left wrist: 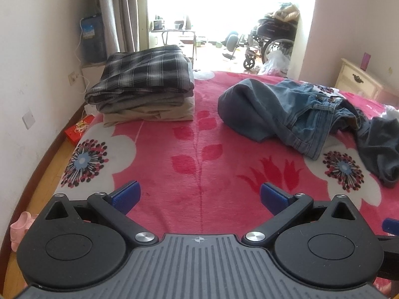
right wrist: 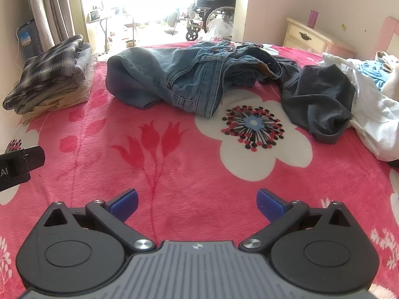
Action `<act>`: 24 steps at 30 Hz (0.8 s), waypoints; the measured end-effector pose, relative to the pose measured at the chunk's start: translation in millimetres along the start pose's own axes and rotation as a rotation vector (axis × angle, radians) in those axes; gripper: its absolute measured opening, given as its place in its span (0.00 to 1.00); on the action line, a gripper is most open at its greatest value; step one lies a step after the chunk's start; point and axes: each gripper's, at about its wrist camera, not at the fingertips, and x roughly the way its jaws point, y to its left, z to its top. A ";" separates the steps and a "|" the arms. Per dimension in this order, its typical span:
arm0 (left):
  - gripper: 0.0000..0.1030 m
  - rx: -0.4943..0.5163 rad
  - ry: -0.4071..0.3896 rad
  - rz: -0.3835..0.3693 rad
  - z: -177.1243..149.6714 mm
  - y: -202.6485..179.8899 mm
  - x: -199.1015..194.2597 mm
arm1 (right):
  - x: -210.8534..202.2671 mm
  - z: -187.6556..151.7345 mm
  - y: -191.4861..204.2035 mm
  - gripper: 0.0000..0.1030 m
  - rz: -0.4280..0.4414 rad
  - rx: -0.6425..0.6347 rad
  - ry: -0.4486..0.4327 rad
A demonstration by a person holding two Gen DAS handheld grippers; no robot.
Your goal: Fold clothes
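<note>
Left wrist view: both grippers wide, holding nothing.
Left gripper [left wrist: 199, 196] and right gripper [right wrist: 197, 203] hover over the blanket [right wrist: 187, 154]; jeans [right wrist: 194, 79] (crumpled) at twelve o'clock.

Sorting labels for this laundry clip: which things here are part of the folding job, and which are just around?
Job:
- folded stack
- jeans
- dark grey garment
- white clothes pile
- left gripper, open
- right gripper, open

Around:
- floral blanket
- wheelchair
- nightstand
- curtain
</note>
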 end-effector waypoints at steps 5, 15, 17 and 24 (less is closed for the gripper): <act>1.00 0.006 0.002 -0.001 -0.9 0.1 -0.2 | 0.2 0.0 1.0 1.00 0.000 0.000 0.001; 1.00 0.003 0.006 0.001 -1.3 1.2 -0.4 | 0.3 -1.0 2.9 1.00 0.001 -0.002 0.002; 1.00 0.004 0.006 0.001 -1.4 0.9 -0.2 | 0.4 -0.9 2.9 1.00 0.000 0.000 0.003; 1.00 0.007 0.007 0.000 -1.6 0.5 0.3 | 1.2 -0.3 3.3 1.00 -0.002 0.001 0.006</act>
